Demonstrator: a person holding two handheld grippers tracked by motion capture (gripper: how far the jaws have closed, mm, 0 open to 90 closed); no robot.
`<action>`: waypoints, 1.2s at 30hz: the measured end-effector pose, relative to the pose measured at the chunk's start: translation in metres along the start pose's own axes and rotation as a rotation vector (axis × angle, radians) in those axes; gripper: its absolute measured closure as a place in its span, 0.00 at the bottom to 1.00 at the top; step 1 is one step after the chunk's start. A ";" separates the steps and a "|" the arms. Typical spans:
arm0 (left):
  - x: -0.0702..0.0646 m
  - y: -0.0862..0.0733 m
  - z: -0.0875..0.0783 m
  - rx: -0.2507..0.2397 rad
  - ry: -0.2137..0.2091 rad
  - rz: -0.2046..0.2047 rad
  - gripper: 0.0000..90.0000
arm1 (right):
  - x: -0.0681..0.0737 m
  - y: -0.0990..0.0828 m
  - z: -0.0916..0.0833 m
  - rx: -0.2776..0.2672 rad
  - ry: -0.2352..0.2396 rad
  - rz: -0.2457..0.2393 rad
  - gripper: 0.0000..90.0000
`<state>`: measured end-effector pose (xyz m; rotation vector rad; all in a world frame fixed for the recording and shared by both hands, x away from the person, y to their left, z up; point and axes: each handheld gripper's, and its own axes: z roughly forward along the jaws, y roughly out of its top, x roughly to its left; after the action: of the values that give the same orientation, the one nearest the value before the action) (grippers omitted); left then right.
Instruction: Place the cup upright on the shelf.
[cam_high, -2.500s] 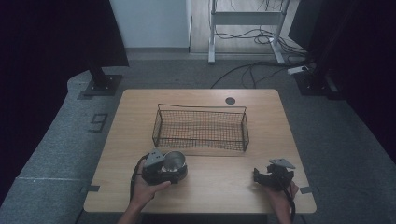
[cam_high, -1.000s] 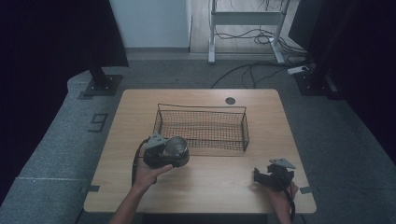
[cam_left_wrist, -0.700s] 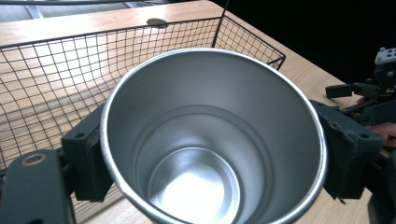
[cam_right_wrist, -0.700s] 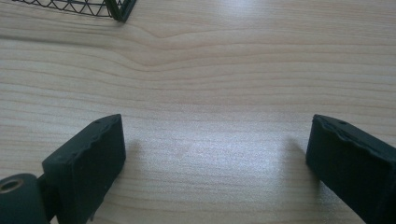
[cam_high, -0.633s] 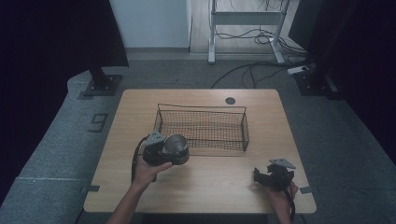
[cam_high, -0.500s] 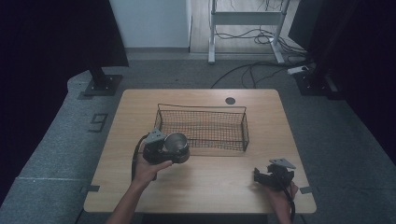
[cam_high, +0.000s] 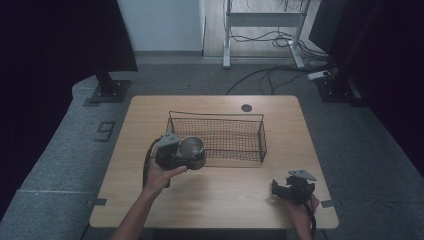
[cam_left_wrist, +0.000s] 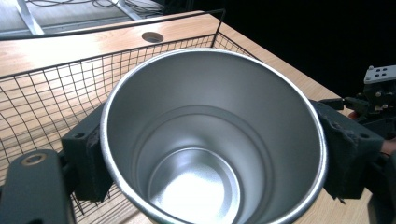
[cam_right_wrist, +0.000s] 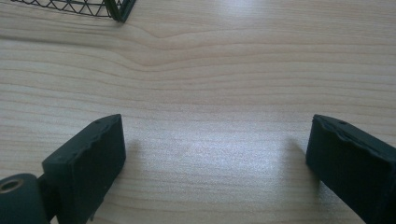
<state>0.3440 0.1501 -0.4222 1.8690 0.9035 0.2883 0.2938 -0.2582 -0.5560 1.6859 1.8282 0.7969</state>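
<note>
Left gripper (cam_high: 186, 156) raised above the near-left part of the wooden surface (cam_high: 220, 200), just in front of the front wall of the wire basket (cam_high: 216, 137). Jaws clamped on a metal cup (cam_high: 191, 147), one black pad (cam_left_wrist: 88, 163) pressed flat against each side of the cup wall, as seen in the left gripper view. Cup (cam_left_wrist: 212, 140) bare silver metal inside, wide round rim turned toward the camera, bottom visible and nothing in it. In the high view, cup mouth tilted up and toward the basket, cup body overlapping the basket's near-left corner; contact between cup and wire impossible to tell. Basket black, rectangular, open-topped, standing at the middle of the surface, long side across; mesh wall and far rim (cam_left_wrist: 56, 88) visible directly behind the cup in the left gripper view. Left hand (cam_high: 161, 176) wrapped around the gripper body from below. Right gripper (cam_high: 280, 189) low at the near-right corner of the surface, well apart from basket and cup, held by the right hand (cam_high: 302, 206). Its jaws wide apart, nothing between them: bare wood grain between the two pads (cam_right_wrist: 91, 161) in the right gripper view, with one corner of the basket (cam_right_wrist: 119, 11) at the top edge.
</note>
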 end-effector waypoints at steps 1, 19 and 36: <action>0.000 0.001 0.000 0.000 0.001 0.002 0.16 | 0.000 0.000 0.000 0.000 0.000 0.000 0.05; 0.000 0.024 0.006 -0.014 -0.015 0.026 0.17 | 0.000 0.000 0.000 -0.002 -0.001 0.002 0.06; 0.004 0.038 0.012 -0.022 -0.032 0.038 0.17 | 0.000 0.000 0.000 0.000 -0.001 0.001 0.06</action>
<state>0.3705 0.1368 -0.3960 1.8670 0.8408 0.2903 0.2937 -0.2584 -0.5559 1.6872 1.8262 0.7968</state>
